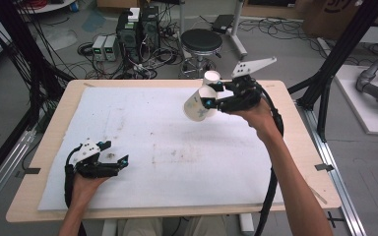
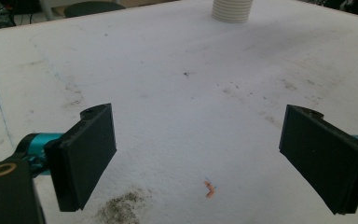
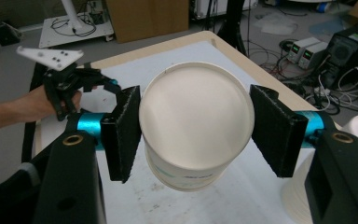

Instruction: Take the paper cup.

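One paper cup [image 1: 200, 104] is up in the air over the far right part of the white mat [image 1: 142, 142], held sideways by the right gripper [image 1: 211, 96]. In the right gripper view its two black jaws press on the two sides of the cup [image 3: 196, 125], near the rim, and the open mouth faces the camera. A stack of cups [image 1: 211, 77] stands on the table [image 1: 47, 147] just behind it. The left gripper [image 1: 113, 153] rests low near the front left of the mat, its jaws wide apart with nothing between them. What could go wrong? I think the cup is thin and soft, so a hard squeeze could bend the rim or crush it. Held sideways by just two small pads, it could also slip or spin and drop. If the hand swings back, the cup could bump the stack and knock it over.
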